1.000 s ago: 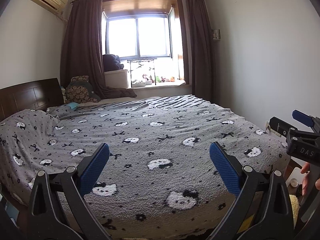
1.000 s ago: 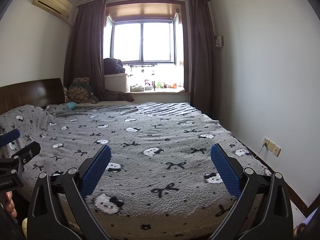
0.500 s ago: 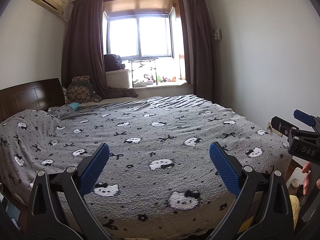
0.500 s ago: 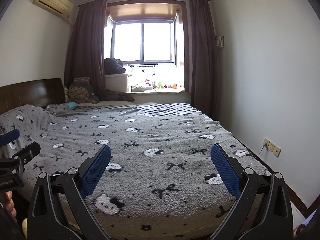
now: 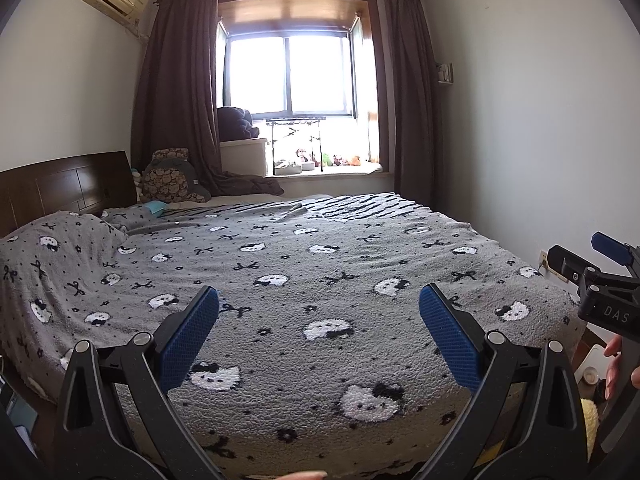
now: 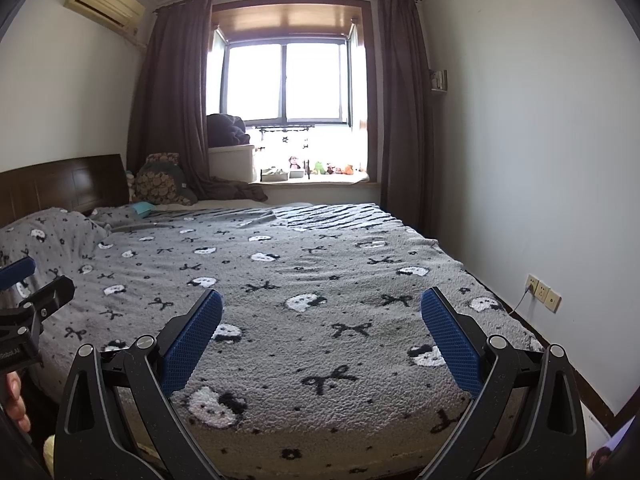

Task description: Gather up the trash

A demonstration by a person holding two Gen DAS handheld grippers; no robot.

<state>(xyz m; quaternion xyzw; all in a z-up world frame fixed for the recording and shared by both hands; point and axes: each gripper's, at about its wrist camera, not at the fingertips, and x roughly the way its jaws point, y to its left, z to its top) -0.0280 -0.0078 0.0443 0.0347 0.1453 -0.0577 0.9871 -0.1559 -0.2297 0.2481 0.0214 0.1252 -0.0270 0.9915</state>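
No trash shows in either view. My left gripper (image 5: 319, 300) is open and empty, held above the foot of a bed with a grey cat-pattern blanket (image 5: 304, 264). My right gripper (image 6: 322, 300) is open and empty, also held over the foot of the bed (image 6: 320, 264). The right gripper shows at the right edge of the left wrist view (image 5: 600, 276), and the left gripper at the left edge of the right wrist view (image 6: 28, 292). A small teal item (image 5: 154, 207) lies near the pillows, too small to identify.
A dark wooden headboard (image 5: 60, 188) stands at the left. A window sill (image 5: 328, 170) with small toys is at the back. The right wall has a power socket (image 6: 542, 292). A white item (image 5: 592, 364) lies on the floor to the right of the bed.
Both views have shifted only slightly; the left wrist view has tilted up a little. Both grippers stay open and empty.
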